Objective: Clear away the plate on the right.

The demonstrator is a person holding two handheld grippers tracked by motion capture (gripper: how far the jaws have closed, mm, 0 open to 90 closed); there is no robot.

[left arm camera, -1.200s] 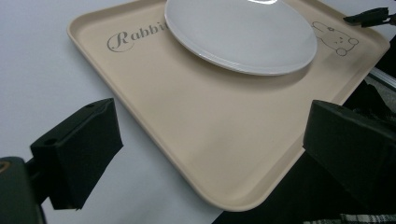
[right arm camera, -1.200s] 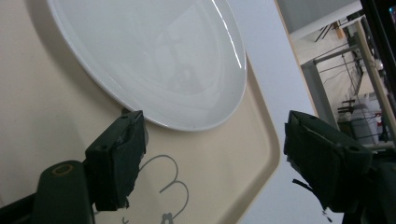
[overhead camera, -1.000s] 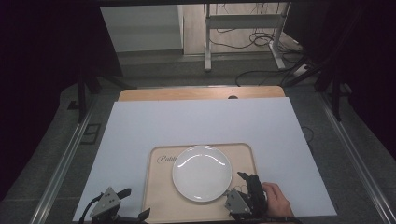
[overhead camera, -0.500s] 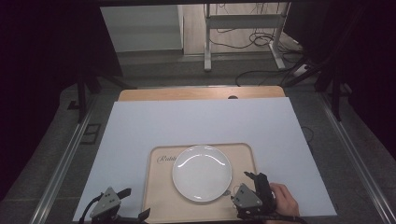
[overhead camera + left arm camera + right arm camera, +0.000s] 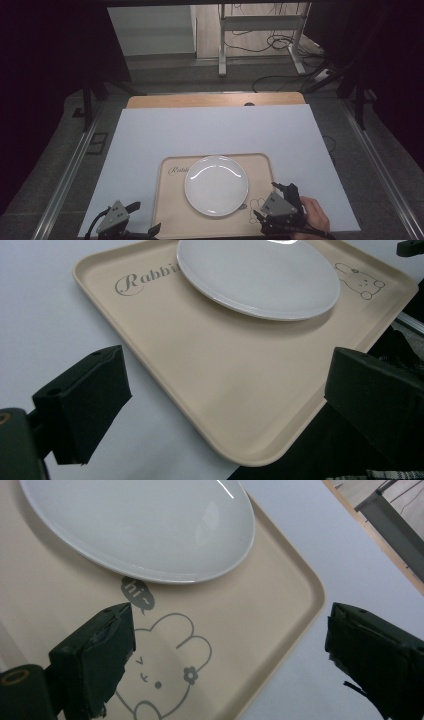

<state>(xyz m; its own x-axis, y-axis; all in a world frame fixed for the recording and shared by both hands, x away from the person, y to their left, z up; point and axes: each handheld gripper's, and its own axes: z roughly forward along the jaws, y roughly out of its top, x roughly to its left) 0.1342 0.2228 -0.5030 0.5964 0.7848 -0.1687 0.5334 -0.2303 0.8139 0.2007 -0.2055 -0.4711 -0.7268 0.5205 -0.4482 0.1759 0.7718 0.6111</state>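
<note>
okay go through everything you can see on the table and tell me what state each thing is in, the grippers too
White plate: empty, lying flat on the tray.
Beige tray: flat on the white sheet, carrying just the plate.
White sheet: spread flat over the table.
Left gripper: open, nothing between its jaws, at the tray's near left corner.
Right gripper: open, jaws have just been opening, nothing between them, over the tray's rabbit corner.

Black claws (image 5: 230, 655), grey triangular plates (image 5: 276, 204)
</note>
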